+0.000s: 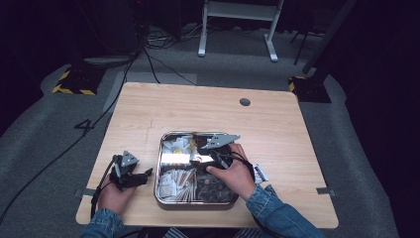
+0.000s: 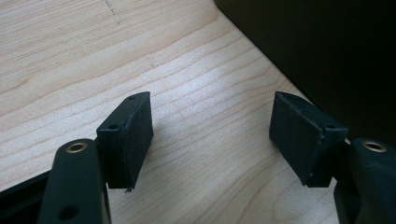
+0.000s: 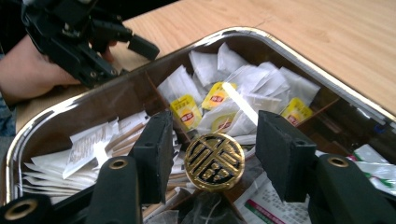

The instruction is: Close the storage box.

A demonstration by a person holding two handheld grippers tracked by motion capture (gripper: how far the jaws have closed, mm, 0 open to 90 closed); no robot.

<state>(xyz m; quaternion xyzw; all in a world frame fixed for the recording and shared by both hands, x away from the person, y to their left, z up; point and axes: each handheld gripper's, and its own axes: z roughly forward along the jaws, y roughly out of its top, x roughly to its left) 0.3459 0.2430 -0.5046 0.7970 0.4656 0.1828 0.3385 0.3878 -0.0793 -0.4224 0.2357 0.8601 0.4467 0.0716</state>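
High view: wooden table (image 1: 208, 106) carrying one metal tray (image 1: 159, 163) with rounded corners, set near the near edge, centre. Tray divided into compartments.

Contents, as seen in the right gripper view: white tea-bag sachets with yellow tags (image 3: 219, 95) in the far compartment; white paper packets and wooden sticks (image 3: 88, 149) in the compartment at that view's left; green-and-white sachets (image 3: 373, 161) at its right edge; a round gold-and-black knob (image 3: 214, 161) with an ornamental pattern, standing at the meeting of the dividers in the tray's middle.

Right gripper (image 3: 212, 156): held over the tray's middle, hand (image 1: 236, 173) resting above the near right compartment. Jaws stand apart, one on each side of the knob, with a visible gap between each pad and the knob; nothing gripped.

Left gripper (image 2: 212, 140): on the table just left of the tray, near the near left corner, held in the left hand (image 1: 115, 194). Jaws wide apart over bare wood, nothing between them. Also seen in the right gripper view beyond the tray's rim.

Other: small white packet (image 1: 259, 172) lying on the table just right of the tray, beside the right wrist. Denim sleeves (image 1: 277, 210) on both forearms.
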